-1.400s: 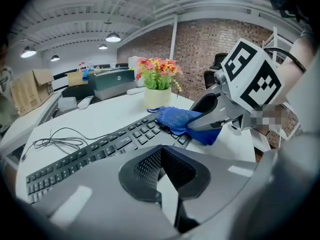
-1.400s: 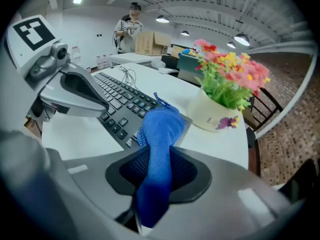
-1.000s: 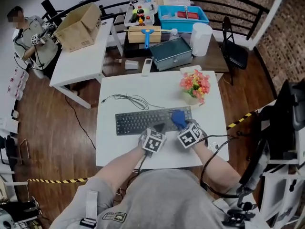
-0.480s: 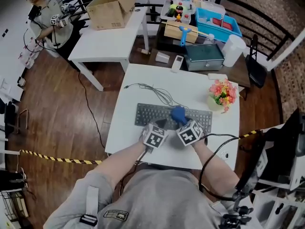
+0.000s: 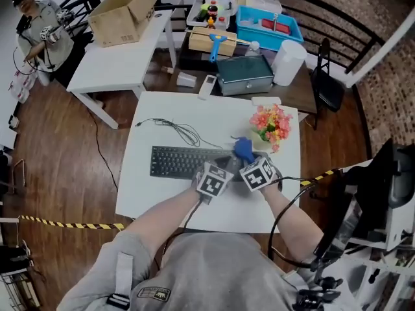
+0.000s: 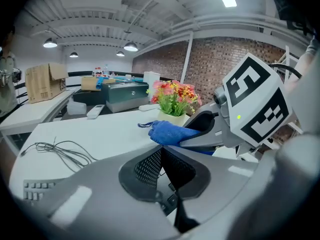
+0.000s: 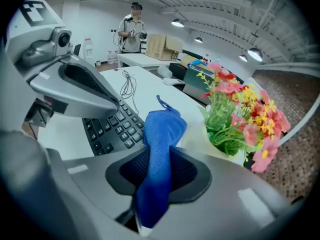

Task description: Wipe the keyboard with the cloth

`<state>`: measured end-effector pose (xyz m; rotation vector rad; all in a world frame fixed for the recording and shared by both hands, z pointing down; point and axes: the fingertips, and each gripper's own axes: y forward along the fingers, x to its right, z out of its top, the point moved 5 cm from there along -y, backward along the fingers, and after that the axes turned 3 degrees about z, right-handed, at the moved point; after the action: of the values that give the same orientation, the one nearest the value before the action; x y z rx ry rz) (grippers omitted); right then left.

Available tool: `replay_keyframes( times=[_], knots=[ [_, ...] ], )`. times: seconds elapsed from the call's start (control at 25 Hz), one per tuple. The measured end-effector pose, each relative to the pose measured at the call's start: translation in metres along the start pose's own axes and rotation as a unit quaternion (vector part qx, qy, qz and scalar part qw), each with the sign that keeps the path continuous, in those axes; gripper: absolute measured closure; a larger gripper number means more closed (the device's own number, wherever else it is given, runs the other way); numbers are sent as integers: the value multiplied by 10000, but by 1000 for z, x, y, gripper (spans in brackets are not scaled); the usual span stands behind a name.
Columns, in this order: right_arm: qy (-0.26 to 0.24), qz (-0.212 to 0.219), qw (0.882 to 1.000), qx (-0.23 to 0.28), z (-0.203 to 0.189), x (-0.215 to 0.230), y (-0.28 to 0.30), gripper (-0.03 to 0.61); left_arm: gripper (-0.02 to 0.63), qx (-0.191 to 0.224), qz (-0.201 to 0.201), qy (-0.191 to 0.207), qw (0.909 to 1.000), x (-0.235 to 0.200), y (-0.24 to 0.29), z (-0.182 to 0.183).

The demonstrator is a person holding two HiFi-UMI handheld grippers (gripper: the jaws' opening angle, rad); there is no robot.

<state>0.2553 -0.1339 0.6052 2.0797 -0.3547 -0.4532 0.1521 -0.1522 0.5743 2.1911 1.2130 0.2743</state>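
Over the white table (image 5: 162,193), the wiping stroke is travelling along the keyboard (image 5: 178,162), from its middle half a second ago to its right end beside the flowers (image 5: 272,123), suggesting the key rows are being covered. The right gripper (image 7: 160,184) is clamping the blue cloth (image 7: 162,134). The left gripper (image 6: 162,171) is hovering alongside, jaws together on nothing. The grippers are hiding the keyboard's right end, and whether the cloth is touching the keys is unclear

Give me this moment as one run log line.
task: wipe keyboard | right gripper: shut on blue cloth, at keyboard end nearest flowers | left gripper: shut, empty
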Motion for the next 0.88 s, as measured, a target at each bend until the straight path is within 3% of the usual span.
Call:
replay_keyframes(
  times=[0.16, 0.44, 0.88],
  knots=[
    [9, 106, 9999, 73, -6, 20, 5, 466, 620, -131, -10, 8, 9999, 19, 25, 10],
    [-99, 338, 9994, 33, -22, 10, 14, 468, 620, -504, 67, -224, 9985, 29, 34, -12],
    [-76, 544, 9984, -107, -68, -52, -15, 466, 620, -699, -263, 37, 9972, 64, 11, -51]
  ],
)
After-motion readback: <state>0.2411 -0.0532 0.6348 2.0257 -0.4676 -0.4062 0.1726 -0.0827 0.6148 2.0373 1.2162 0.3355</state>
